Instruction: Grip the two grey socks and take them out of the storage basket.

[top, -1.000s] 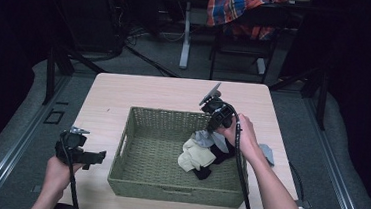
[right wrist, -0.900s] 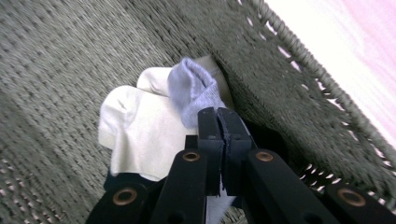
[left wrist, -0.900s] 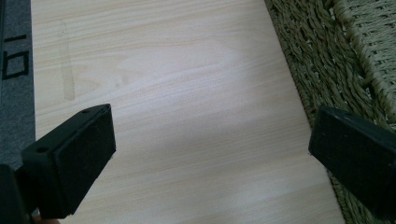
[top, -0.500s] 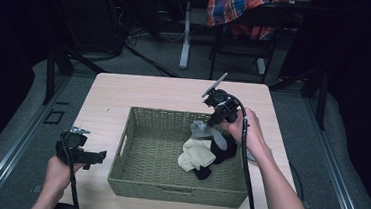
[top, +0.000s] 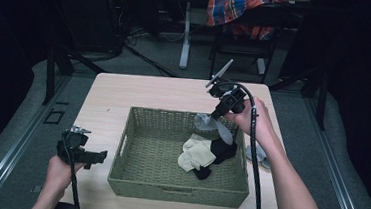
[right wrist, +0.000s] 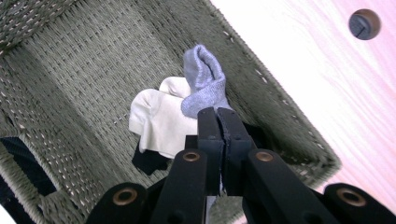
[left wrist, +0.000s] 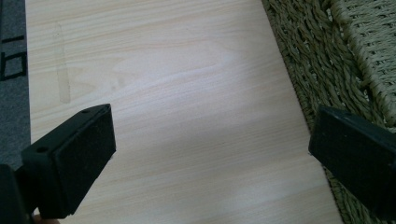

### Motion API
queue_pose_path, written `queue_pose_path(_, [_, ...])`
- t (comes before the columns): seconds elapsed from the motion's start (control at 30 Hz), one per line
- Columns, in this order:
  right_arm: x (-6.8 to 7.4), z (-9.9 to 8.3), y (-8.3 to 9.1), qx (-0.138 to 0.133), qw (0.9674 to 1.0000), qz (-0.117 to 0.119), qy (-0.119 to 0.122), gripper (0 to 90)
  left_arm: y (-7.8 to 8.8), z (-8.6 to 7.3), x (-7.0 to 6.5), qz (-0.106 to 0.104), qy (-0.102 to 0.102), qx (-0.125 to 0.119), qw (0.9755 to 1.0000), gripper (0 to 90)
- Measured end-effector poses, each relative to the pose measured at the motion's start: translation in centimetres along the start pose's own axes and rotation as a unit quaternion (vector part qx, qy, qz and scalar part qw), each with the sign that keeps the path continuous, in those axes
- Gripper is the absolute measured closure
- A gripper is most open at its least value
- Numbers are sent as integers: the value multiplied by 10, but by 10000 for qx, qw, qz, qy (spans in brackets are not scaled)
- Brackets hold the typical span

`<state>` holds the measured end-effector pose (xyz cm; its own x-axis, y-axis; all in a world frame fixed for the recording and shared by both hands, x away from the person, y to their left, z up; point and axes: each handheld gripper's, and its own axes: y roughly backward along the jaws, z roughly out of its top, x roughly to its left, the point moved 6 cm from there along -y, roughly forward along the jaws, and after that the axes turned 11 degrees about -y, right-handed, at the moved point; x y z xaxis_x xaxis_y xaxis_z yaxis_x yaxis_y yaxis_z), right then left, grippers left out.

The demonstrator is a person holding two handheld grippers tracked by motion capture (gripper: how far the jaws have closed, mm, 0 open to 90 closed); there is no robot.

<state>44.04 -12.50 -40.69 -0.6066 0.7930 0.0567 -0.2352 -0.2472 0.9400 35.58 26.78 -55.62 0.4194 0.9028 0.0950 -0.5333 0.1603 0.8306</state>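
Right tongs [right wrist: 218, 116] pinched tight on grey sock [right wrist: 203, 81], dangling over wicker basket [top: 132, 180] nr its far right corner. Left tongs [left wrist: 210, 158] spread wide, nothing btwn, over desk [left wrist: 177, 93] by basket's left wall.

One wicker basket [top: 177, 188] on one table [top: 139, 91]. Two grey socks [top: 217, 127] (one lifted, one [top: 258, 156] lower right of basket), one cream sock [top: 197, 155], one black sock [top: 222, 150]. Two grippers [top: 100, 156] [top: 211, 115].
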Motion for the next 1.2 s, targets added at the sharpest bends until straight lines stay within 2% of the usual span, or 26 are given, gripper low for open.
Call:
queue_pose_path(0.2, [-6,4,13,4,9999,-57,-97,893,0,0,-1,12,-26,-15,10000,7])
queue_pose_path(0.5, [-31,-8,35,-31,9991,-245,-335,893,0,0,0,16,-13,-20,10000,7])
queue_pose_path(0.9, [-81,-47,72,-190,9945,-546,-874,893,0,0,-1,26,-8,3,10000,7])
queue_pose_path(1.07, [-101,-66,77,-225,9913,-636,-1126,893,0,0,-1,28,-16,10,10000,7])
queue_pose_path(1.2, [-116,-80,75,-144,9881,-842,-1280,893,0,0,-2,34,-21,6,10000,7])
